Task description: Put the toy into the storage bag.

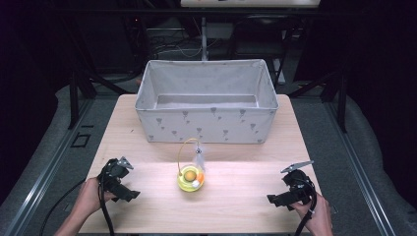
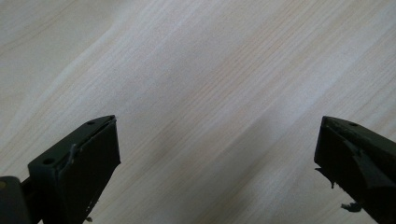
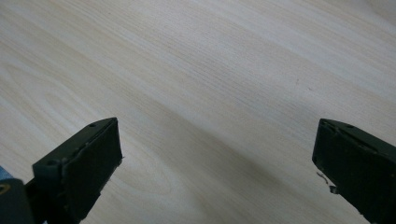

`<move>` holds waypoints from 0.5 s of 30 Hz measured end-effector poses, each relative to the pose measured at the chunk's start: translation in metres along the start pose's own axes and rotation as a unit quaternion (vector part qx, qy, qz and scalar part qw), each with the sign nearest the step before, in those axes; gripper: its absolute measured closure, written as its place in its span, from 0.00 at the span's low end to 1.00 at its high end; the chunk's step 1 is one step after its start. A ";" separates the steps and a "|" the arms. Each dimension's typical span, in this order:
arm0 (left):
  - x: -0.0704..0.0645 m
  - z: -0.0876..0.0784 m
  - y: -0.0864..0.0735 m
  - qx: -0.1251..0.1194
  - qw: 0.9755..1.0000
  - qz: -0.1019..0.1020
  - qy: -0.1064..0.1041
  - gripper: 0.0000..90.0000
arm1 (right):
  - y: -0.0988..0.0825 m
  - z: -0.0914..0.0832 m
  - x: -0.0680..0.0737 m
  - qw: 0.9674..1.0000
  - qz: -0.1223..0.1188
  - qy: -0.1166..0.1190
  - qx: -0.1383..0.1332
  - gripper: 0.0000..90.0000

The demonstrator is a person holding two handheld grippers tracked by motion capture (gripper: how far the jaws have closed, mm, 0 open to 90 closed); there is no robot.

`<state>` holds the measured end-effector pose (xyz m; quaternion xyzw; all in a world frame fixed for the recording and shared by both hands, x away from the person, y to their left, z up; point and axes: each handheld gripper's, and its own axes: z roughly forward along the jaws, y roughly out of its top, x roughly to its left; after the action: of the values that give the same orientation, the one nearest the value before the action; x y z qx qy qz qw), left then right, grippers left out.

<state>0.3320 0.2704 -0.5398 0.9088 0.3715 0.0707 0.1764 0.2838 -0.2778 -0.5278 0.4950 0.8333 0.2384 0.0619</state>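
Fig.: start posture, two hand-held grippers w/ small toy between them. Left gripper (image 1: 129,186) rests at near-left of worktop (image 1: 236,196), jaws spread wide, nothing betw. them; left gripper view shows bare wood grain ahead. Right gripper (image 1: 279,198) sits at near-right, jaws likewise wide and empty. Task item: small yellow basket (image 1: 191,179) w/ thin wire loop handle, holding an orange ball and whitish bits, a small feather-like piece standing beside the handle; it stands centre of worktop, well apart from both grippers, near the front wall of the fabric bin (image 1: 206,125).

Risks (judged): basket looks light and round-bottomed, so a sideways nudge from one jaw could tip it and spill contents; wire handle is thin, so a pinch on it may slip or let the basket swing. Lifting low toward the bin could catch its soft front rim.

Clearance: open wood on both sides of basket gives free approach from left or right. Bin takes up the far half of the worktop; near edge lies just by the hands.
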 end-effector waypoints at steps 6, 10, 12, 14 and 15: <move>-0.001 -0.002 0.001 0.004 1.000 -0.001 -0.004 0.00 | 0.000 0.000 0.000 1.000 0.002 -0.003 0.001 0.02; -0.005 -0.006 0.003 0.002 1.000 0.001 -0.011 0.00 | 0.000 0.000 0.000 1.000 -0.001 -0.001 0.001 0.02; -0.007 -0.008 0.005 0.004 1.000 0.004 -0.012 0.00 | 0.001 0.000 0.002 1.000 -0.001 -0.002 0.004 0.02; -0.010 -0.011 0.008 0.009 1.000 0.012 -0.015 0.00 | 0.001 0.000 0.002 1.000 -0.002 -0.004 0.004 0.02; -0.011 -0.012 0.009 0.009 1.000 0.014 -0.014 0.00 | 0.001 0.000 0.002 1.000 0.000 0.001 0.001 0.02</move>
<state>0.3268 0.2601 -0.5256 0.9162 0.3572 0.0571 0.1726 0.2831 -0.2757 -0.5273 0.4945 0.8338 0.2379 0.0607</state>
